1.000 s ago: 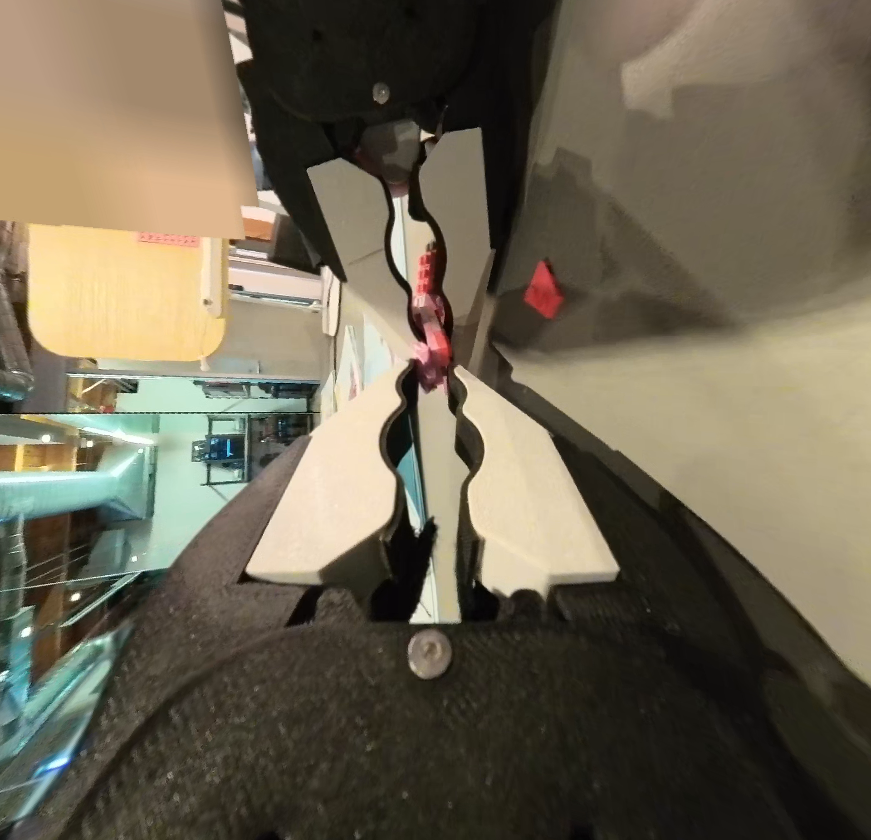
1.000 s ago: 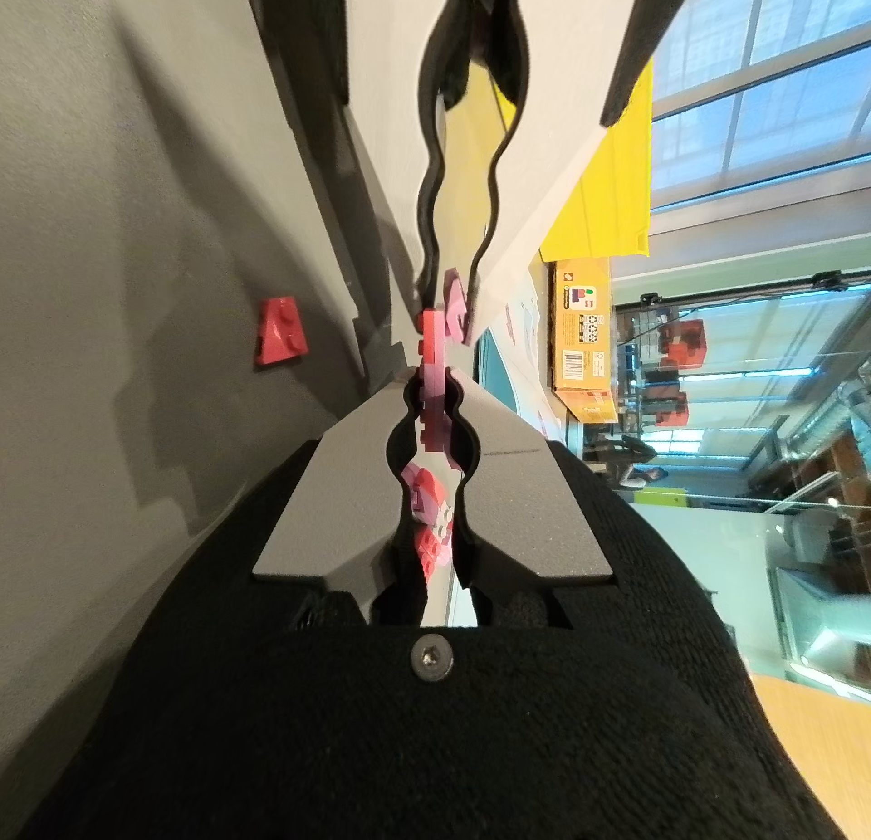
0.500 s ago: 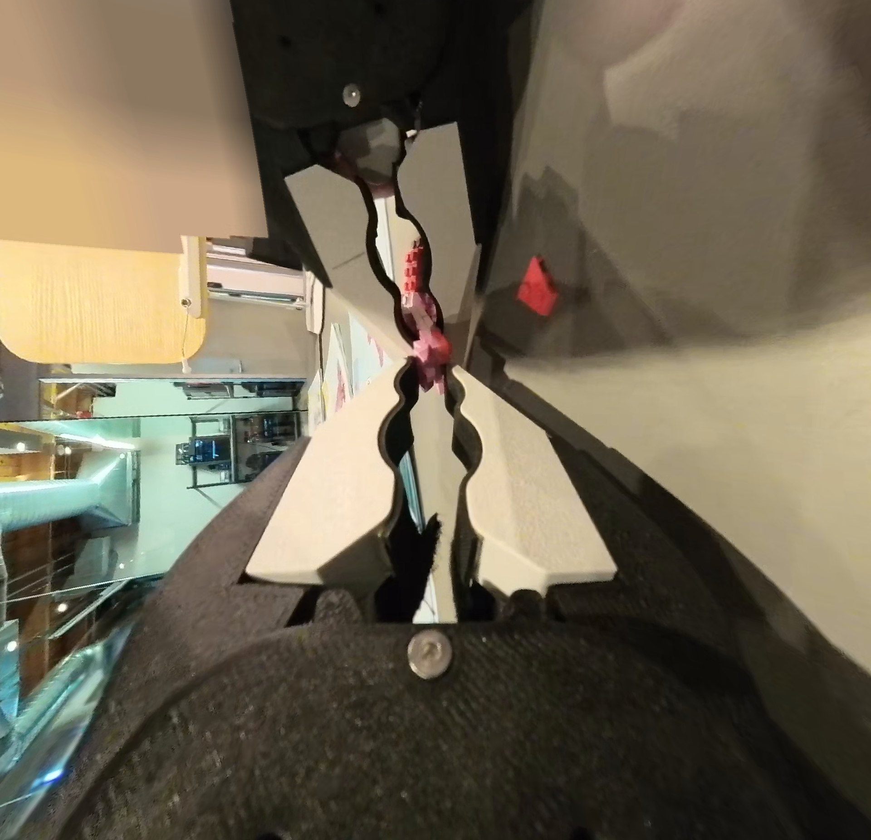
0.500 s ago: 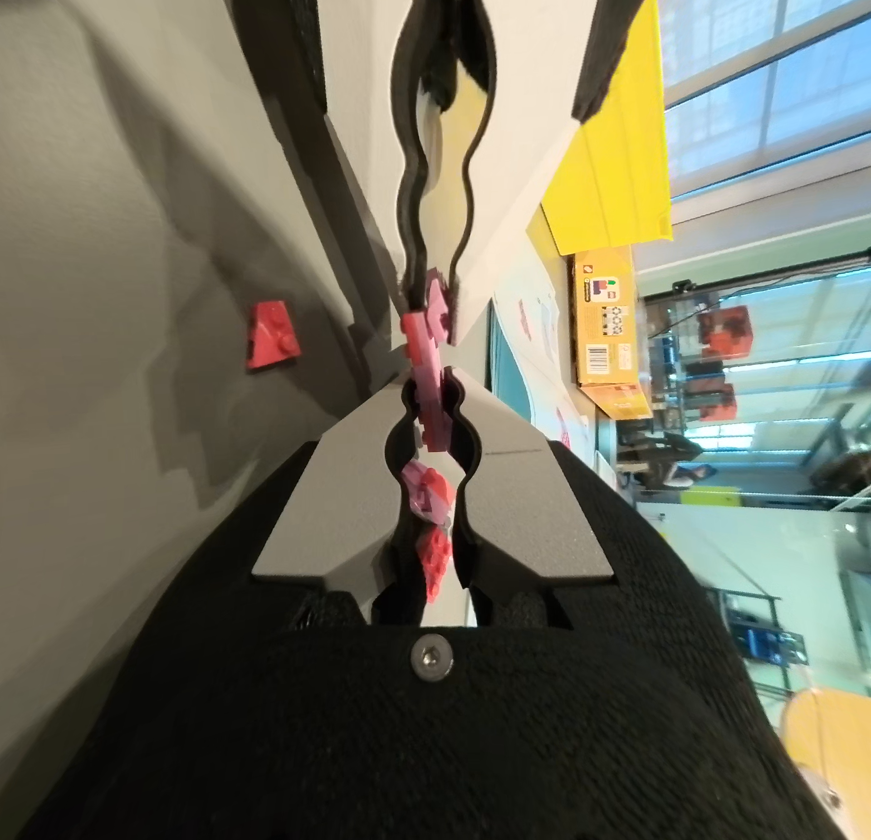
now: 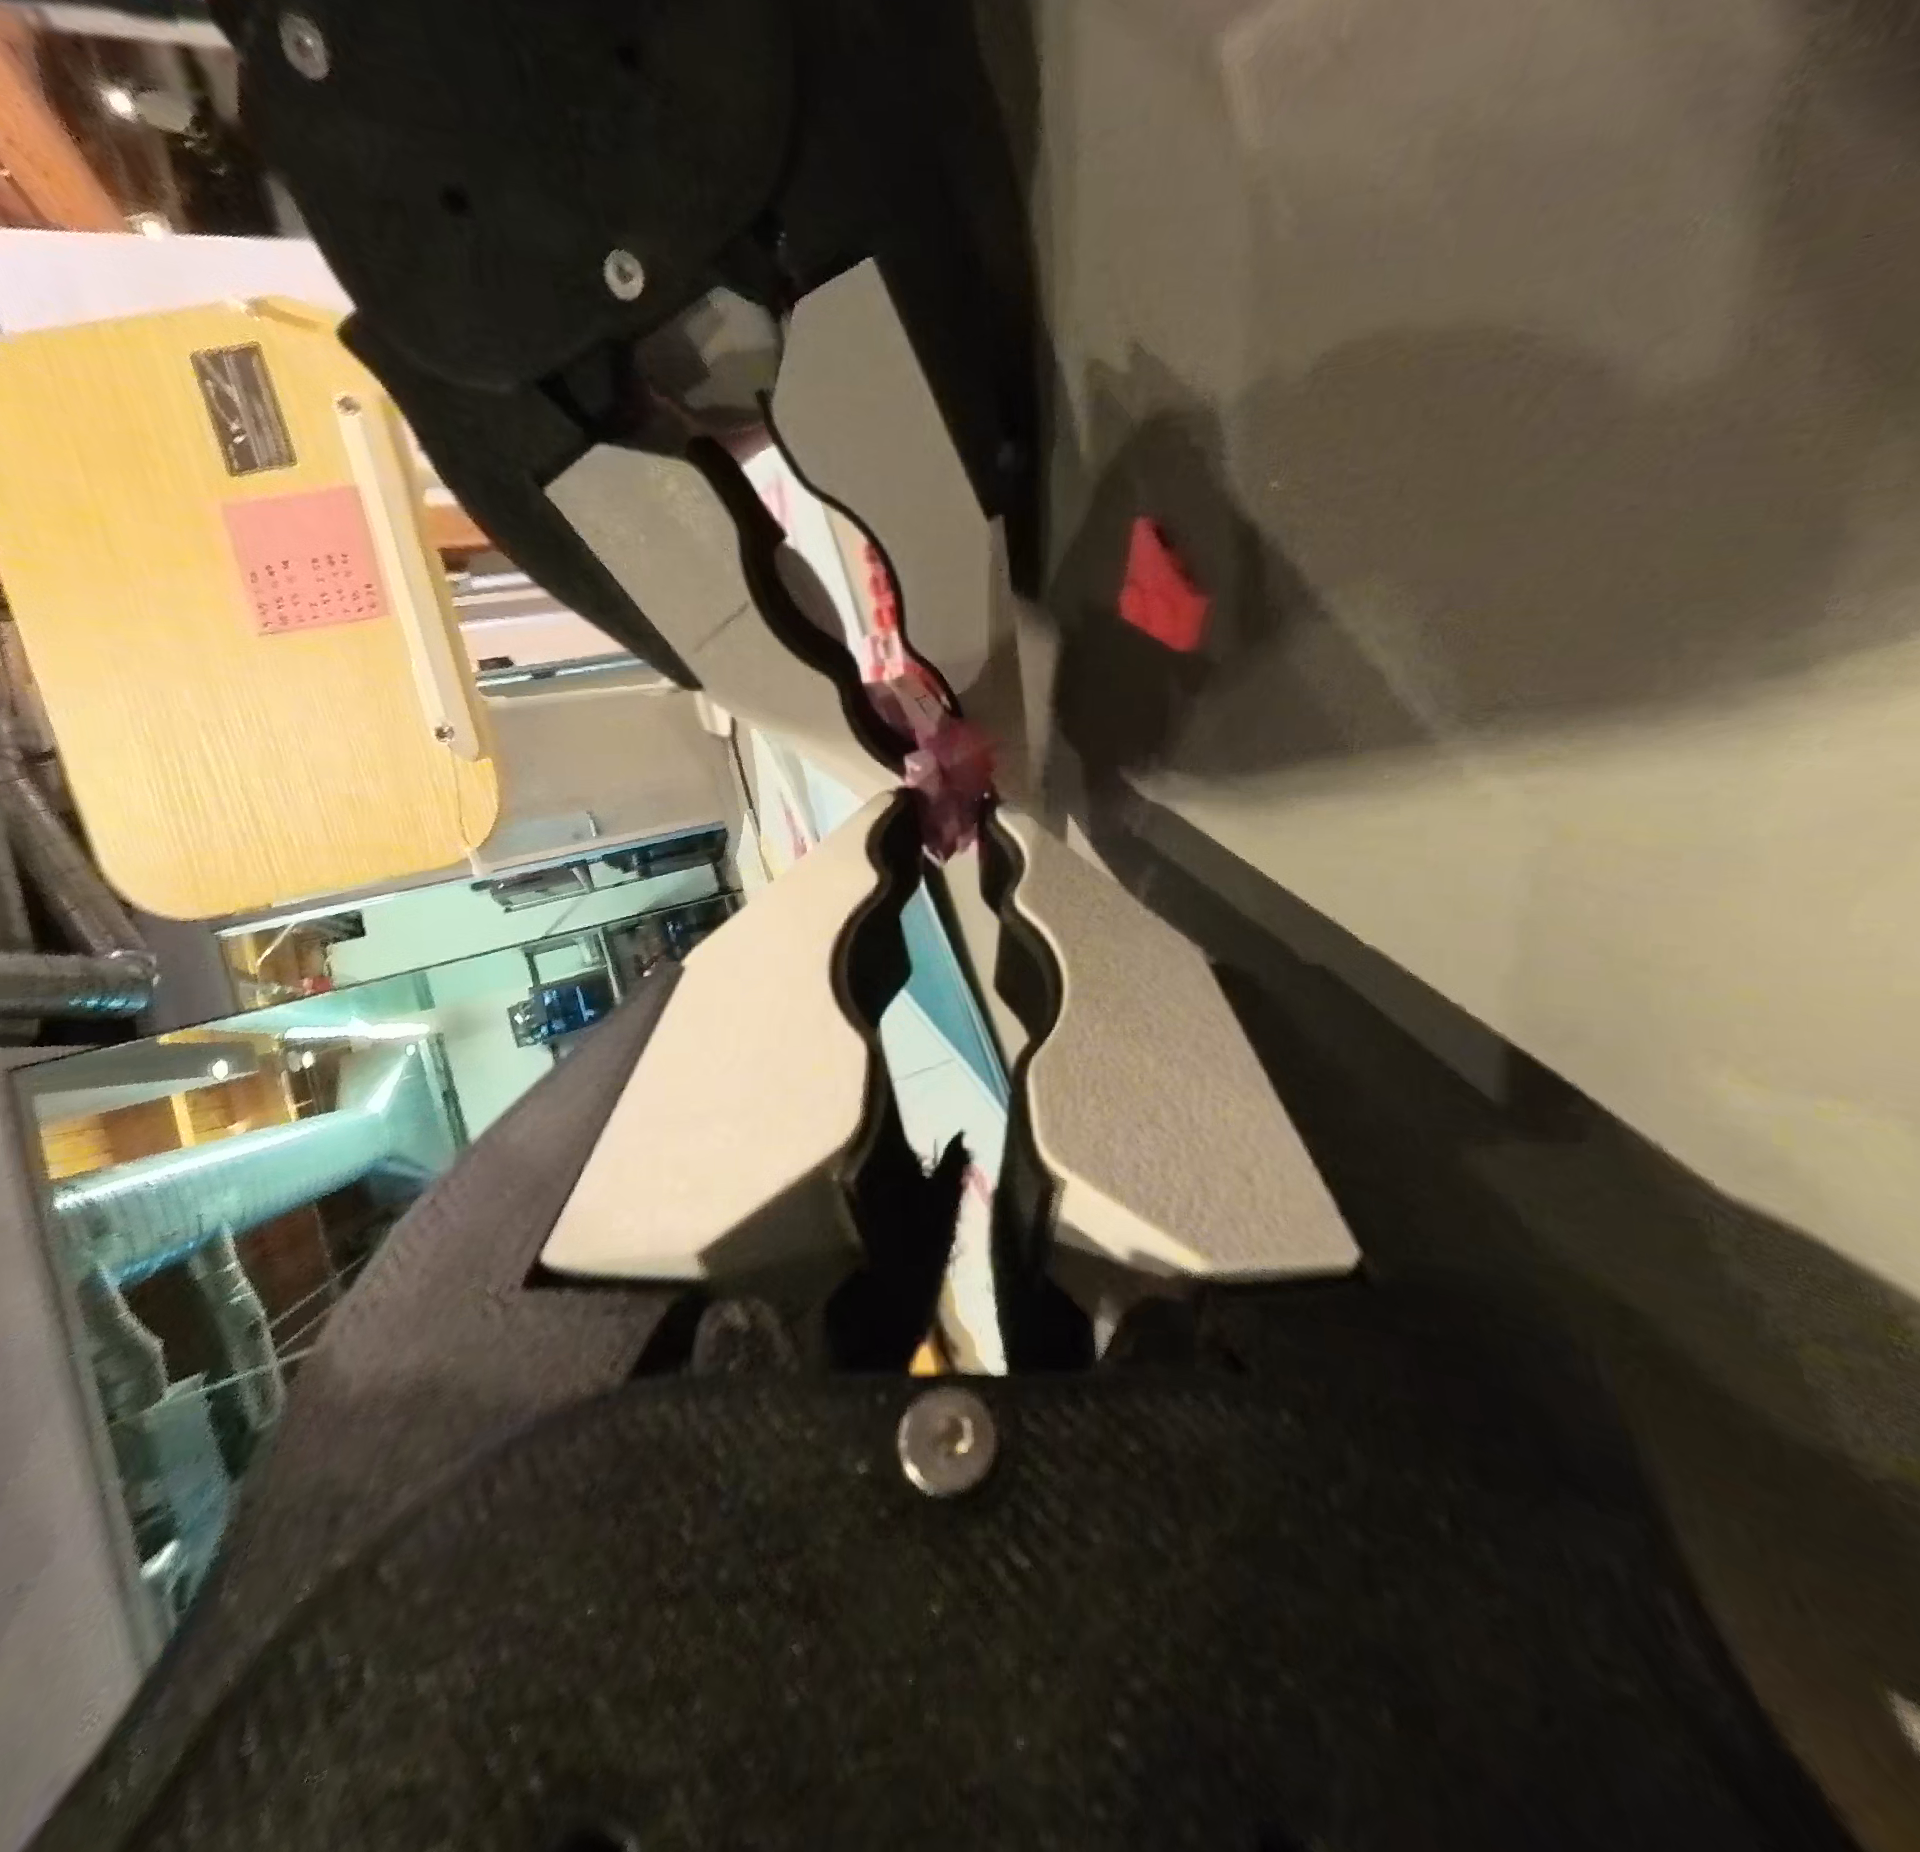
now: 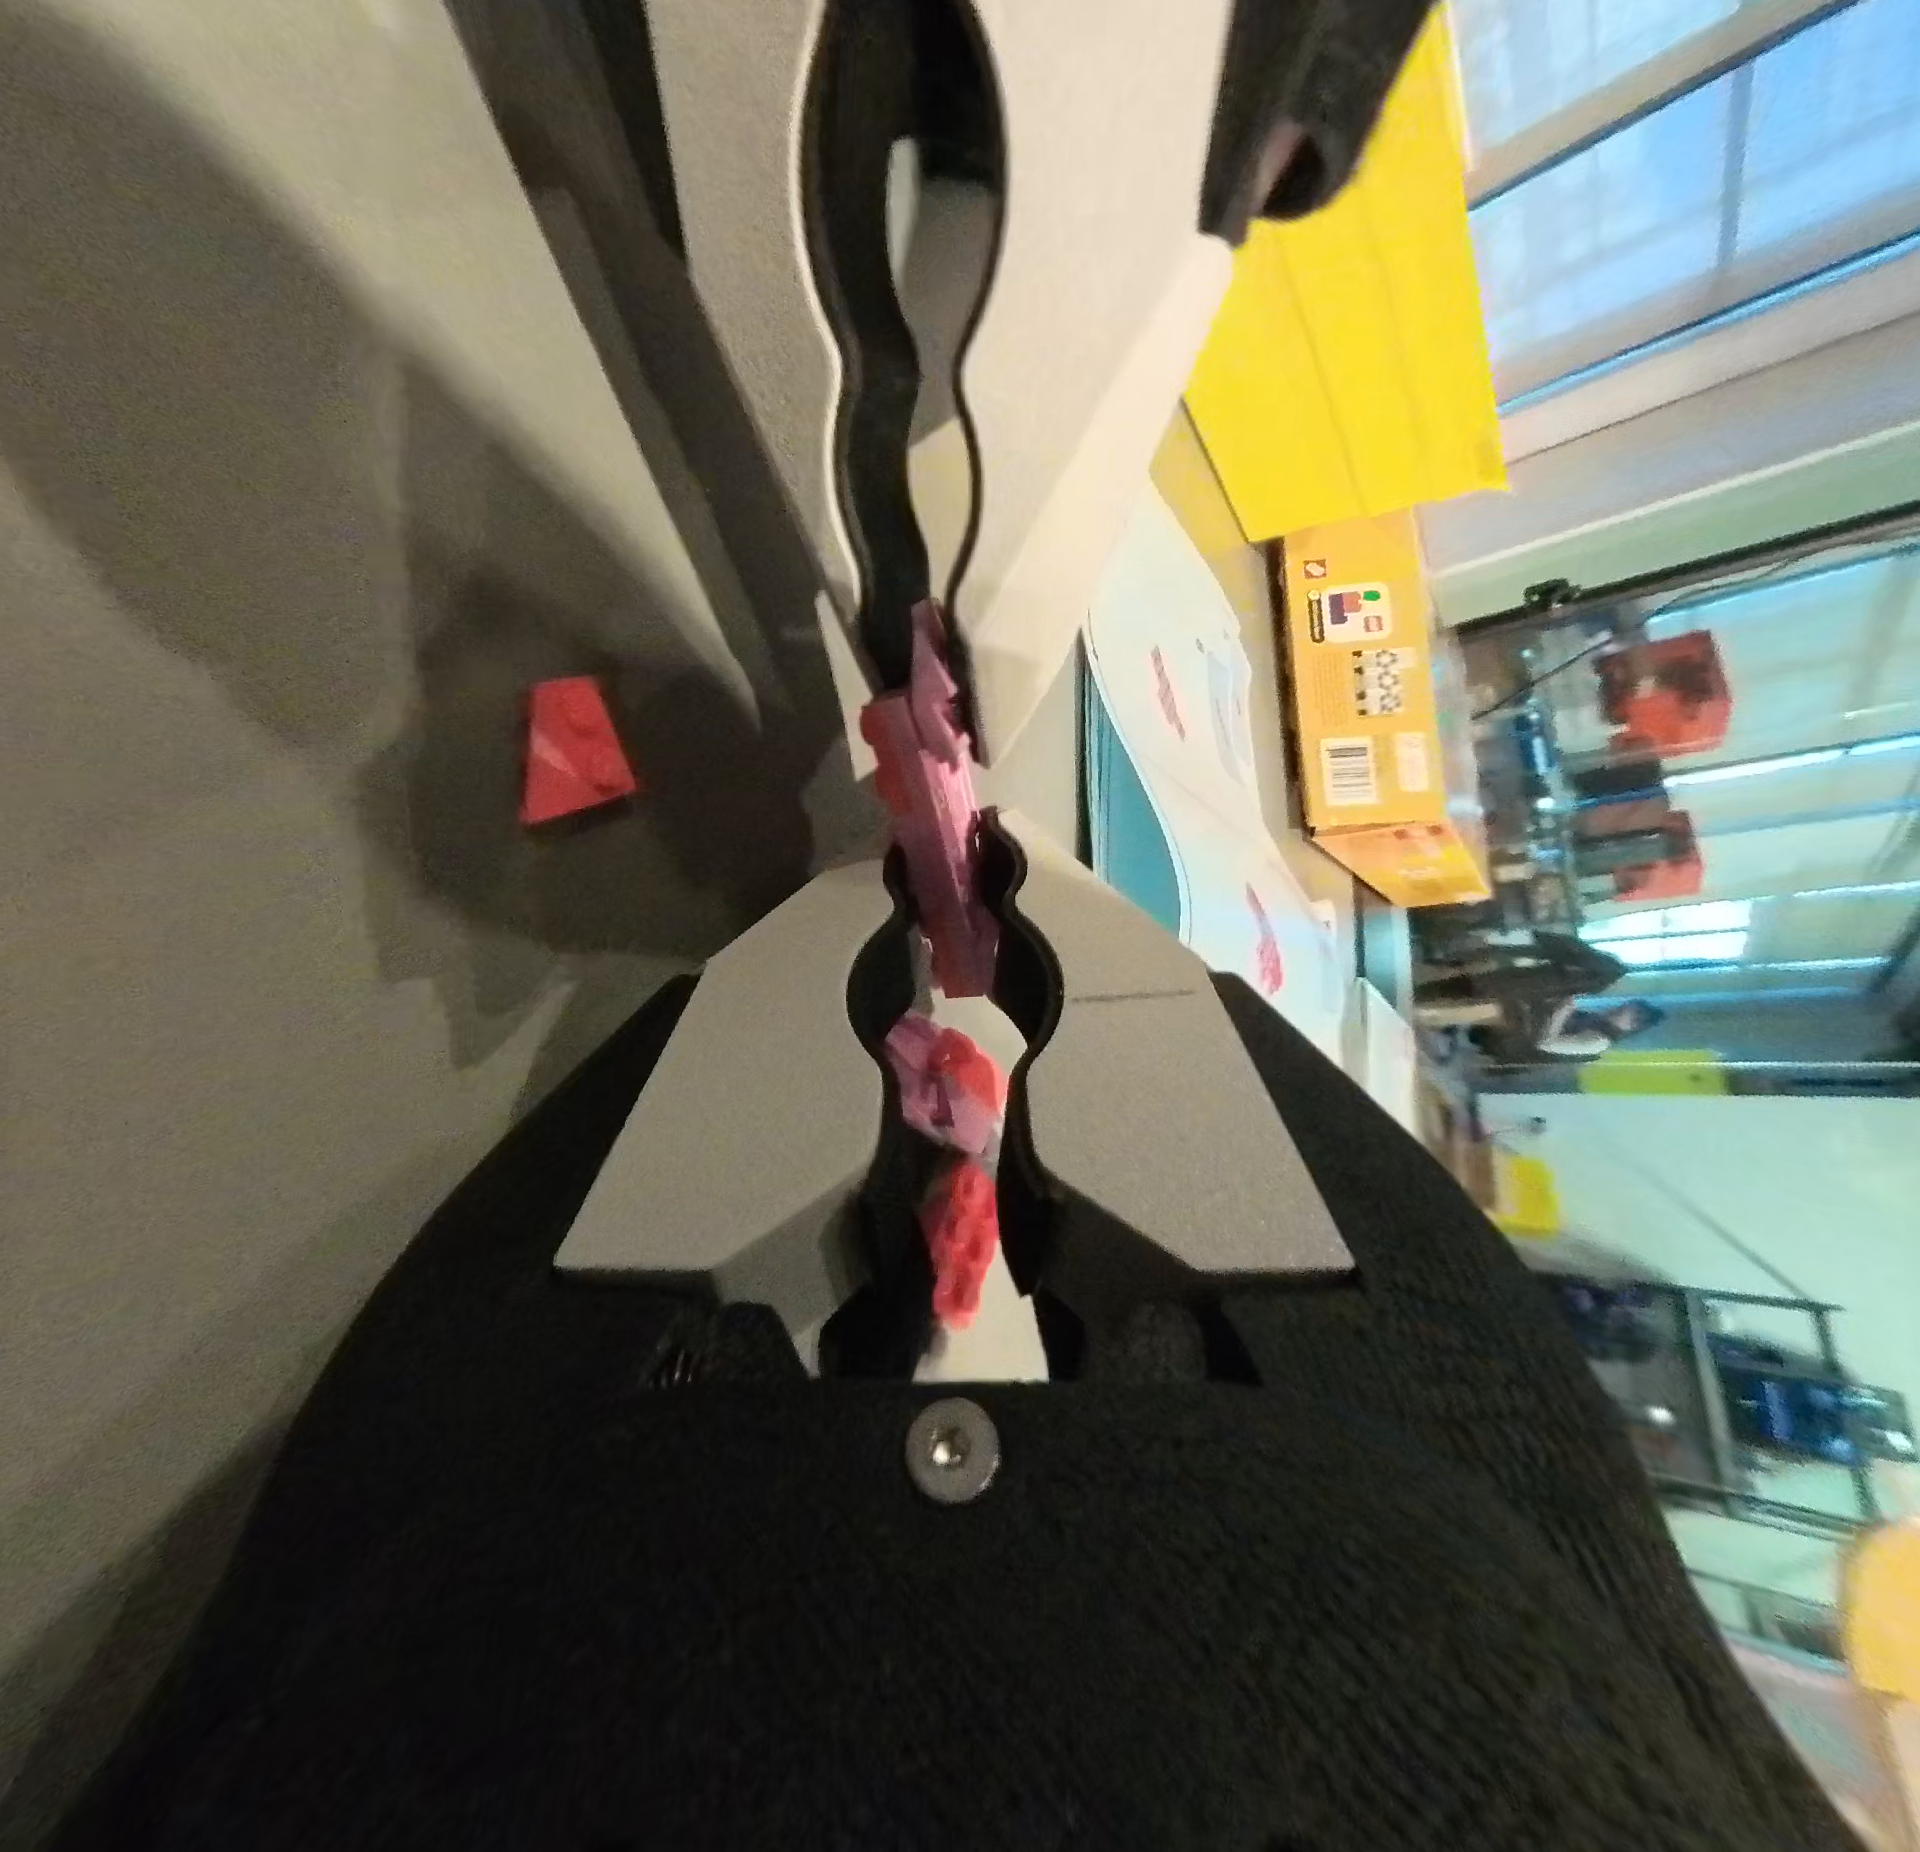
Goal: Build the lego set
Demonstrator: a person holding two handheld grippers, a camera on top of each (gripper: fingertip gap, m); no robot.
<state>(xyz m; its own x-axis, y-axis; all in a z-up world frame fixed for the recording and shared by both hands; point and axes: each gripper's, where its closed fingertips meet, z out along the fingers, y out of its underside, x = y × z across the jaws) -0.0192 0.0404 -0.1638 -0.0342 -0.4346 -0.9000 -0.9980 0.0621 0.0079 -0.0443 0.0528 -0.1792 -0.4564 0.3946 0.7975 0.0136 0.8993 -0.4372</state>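
- The left gripper (image 5: pixel 943 823) is seen tip to tip with the right gripper (image 6: pixel 940 846), above a grey table (image 6: pixel 208 555) that appears tilted sideways in both views.
- A small pink and magenta lego assembly (image 6: pixel 930 794) is held between the two grippers, off the table surface.
- In the right wrist view, the right gripper's jaws are closed on the lower magenta plate of the assembly, with its end reaching back into the wavy gap between the jaws.
- In the left wrist view, the left gripper's jaws are pinched at their very tips on the dark magenta end of the lego assembly (image 5: pixel 940 774); behind the tips a narrow gap remains between them.
- From the left wrist view the right gripper (image 5: pixel 914 690) is seen opposite, with the pink studded part of the assembly lying along its jaws.
- A single red wedge brick (image 6: pixel 571 753) lies loose on the table, well apart from the grippers and inside their shadow; it also shows in the left wrist view (image 5: pixel 1164 587).
- More pink and red lego pieces (image 6: pixel 951 1148) are glimpsed through the gap behind the right jaws; what they rest on cannot be told.
- Toward the far edge of the table, a yellow box (image 6: pixel 1351 722) and white instruction sheets (image 6: pixel 1174 701) are seen.
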